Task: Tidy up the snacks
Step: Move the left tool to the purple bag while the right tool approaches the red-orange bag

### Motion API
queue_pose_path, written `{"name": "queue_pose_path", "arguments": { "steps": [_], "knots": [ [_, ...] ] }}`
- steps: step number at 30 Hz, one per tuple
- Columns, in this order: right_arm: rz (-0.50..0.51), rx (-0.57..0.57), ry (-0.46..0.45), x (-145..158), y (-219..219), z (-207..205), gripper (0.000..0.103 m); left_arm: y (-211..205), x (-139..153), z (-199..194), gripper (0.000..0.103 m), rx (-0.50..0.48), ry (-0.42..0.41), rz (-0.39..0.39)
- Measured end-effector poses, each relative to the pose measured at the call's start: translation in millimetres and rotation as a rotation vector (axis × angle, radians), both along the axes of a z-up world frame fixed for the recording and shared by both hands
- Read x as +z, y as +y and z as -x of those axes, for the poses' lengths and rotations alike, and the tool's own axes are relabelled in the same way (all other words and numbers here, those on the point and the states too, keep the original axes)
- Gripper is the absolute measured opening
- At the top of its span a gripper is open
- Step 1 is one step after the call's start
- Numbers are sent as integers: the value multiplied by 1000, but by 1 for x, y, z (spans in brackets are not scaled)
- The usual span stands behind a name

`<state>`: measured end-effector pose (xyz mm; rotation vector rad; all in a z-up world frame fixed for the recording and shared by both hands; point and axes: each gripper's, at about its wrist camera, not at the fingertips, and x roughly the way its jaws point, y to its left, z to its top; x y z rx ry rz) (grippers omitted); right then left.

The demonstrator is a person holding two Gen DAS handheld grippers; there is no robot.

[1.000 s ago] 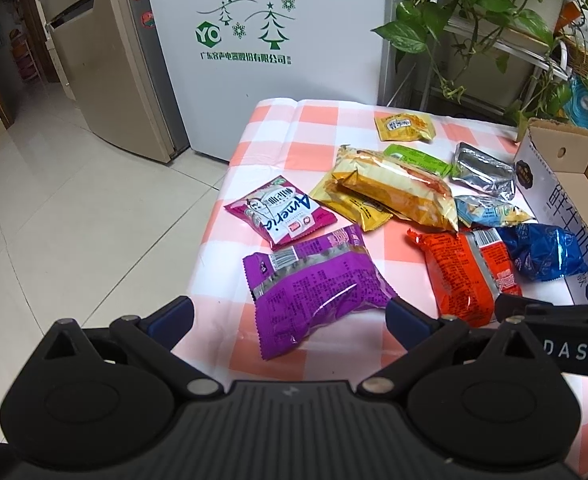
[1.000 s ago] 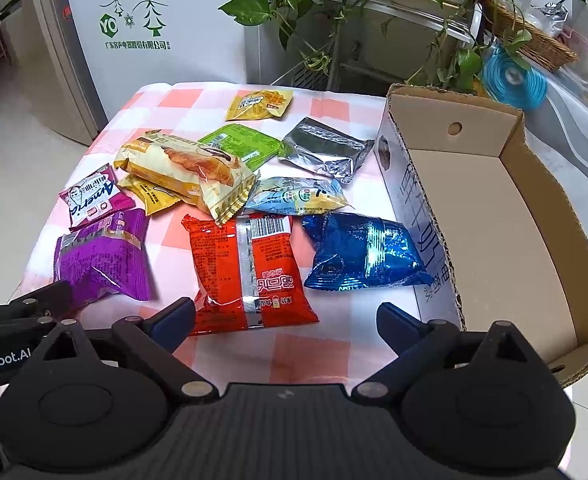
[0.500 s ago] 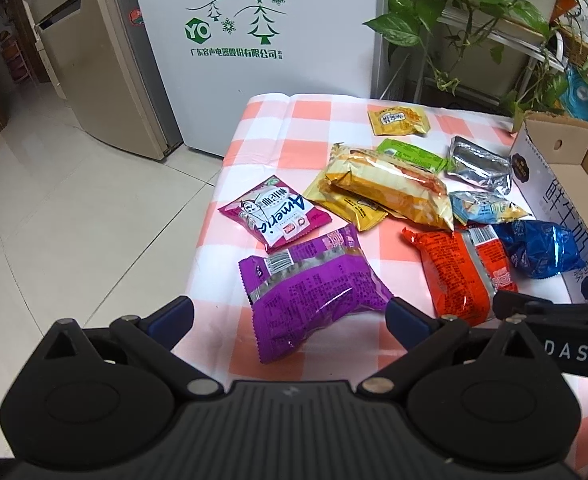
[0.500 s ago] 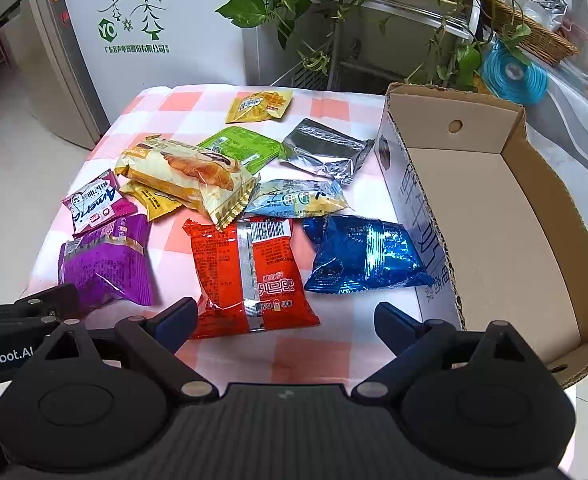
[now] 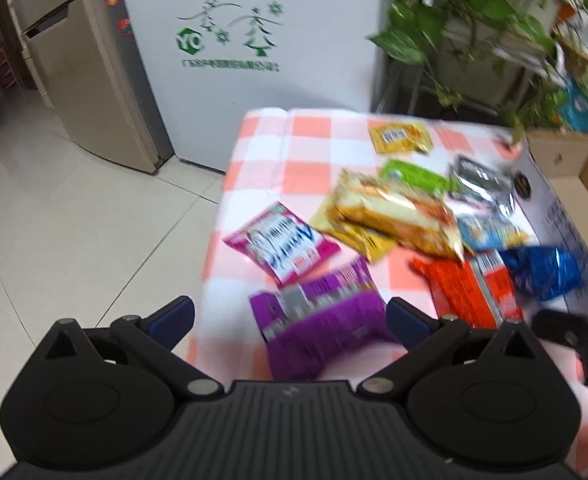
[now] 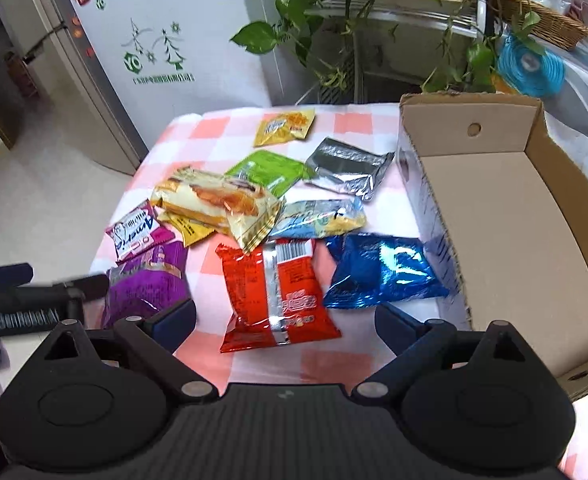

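Several snack packets lie on a pink-and-white checked tablecloth (image 6: 210, 128). A purple packet (image 5: 325, 328) sits nearest my left gripper (image 5: 290, 312), which is open above the table's near edge with nothing in it. My right gripper (image 6: 286, 318) is open too, over a red packet (image 6: 278, 292). A blue packet (image 6: 381, 272) lies against an open cardboard box (image 6: 505, 224) at the right, whose floor is bare. Farther back are a pink packet (image 6: 138, 232), a large yellow bread packet (image 6: 218, 204), green (image 6: 266, 170), silver (image 6: 349, 166) and small yellow (image 6: 284, 126) packets.
A white cabinet with a green tree logo (image 5: 254, 40) and a fridge (image 5: 86, 64) stand behind the table. Potted plants on a rack (image 6: 373, 20) rise behind the box. Tiled floor (image 5: 74, 220) lies left of the table. The left wrist view is blurred by motion.
Both grippers have risen and pulled back a little, so the table looks smaller and farther. The snacks and box lie where they were. Both grippers stay open.
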<state>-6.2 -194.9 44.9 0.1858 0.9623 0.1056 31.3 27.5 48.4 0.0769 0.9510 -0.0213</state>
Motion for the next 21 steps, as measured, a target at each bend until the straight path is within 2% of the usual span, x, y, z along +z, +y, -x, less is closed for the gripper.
{"name": "queue_pose_path", "arguments": {
  "steps": [6, 12, 16, 21],
  "knots": [
    [-16, 24, -24, -2, -13, 7, 99, 20, 2, -17, 101, 58, -10, 56],
    [10, 149, -44, -9, -3, 8, 94, 26, -12, -25, 101, 99, 55, 126],
    [-24, 185, -26, -18, 2, -4, 90, 22, -20, -30, 101, 104, 67, 108],
    [-24, 179, 9, -31, 9, -18, 87, 12, -33, -34, 101, 80, 104, 118]
  ]
}}
